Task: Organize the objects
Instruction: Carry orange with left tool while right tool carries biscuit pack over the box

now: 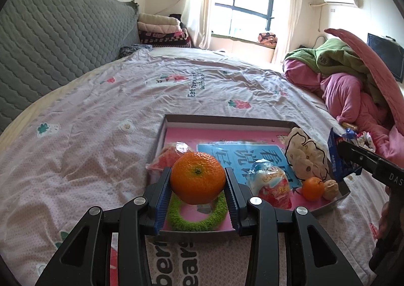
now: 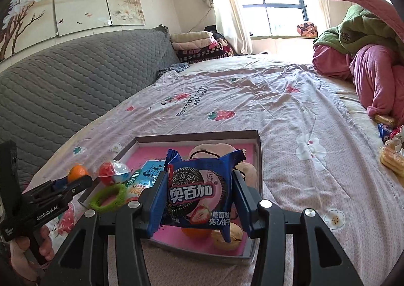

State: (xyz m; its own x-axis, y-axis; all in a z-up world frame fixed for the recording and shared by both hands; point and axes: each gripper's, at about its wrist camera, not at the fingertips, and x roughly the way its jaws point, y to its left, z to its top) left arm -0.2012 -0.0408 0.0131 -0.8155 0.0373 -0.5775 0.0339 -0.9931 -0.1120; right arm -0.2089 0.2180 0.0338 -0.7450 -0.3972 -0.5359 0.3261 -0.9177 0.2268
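an orange (image 1: 197, 177) is pinched between the blue pads of the left gripper (image 1: 197, 185), and it is held above the near left part of a shallow tray (image 1: 227, 119) with a pink floor that is laid on the flowered bedspread (image 1: 88, 134). directly under the fruit a fuzzy green ring (image 1: 194, 220) is seen lying flat in the tray. further inside the tray are found a red-wrapped sweet (image 1: 169, 157), a blue printed card (image 1: 242, 157), a clear-topped snack pack (image 1: 271, 185), a cream plush toy (image 1: 305, 157), a smaller orange (image 1: 312, 188) and, touching it on the right, a walnut (image 1: 331, 189). a blue cookie packet (image 2: 199, 192) is clamped by its two side edges in the right gripper (image 2: 199, 197), and it is carried upright over the near end of the same tray, with the small orange and the walnut partly hidden below it. in the left view, the packet and the right gripper's dark fingers are seen at the tray's right rim. a heap of pink and green bedding (image 2: 366, 58) is piled at the far right of the bed, well apart from the tray.
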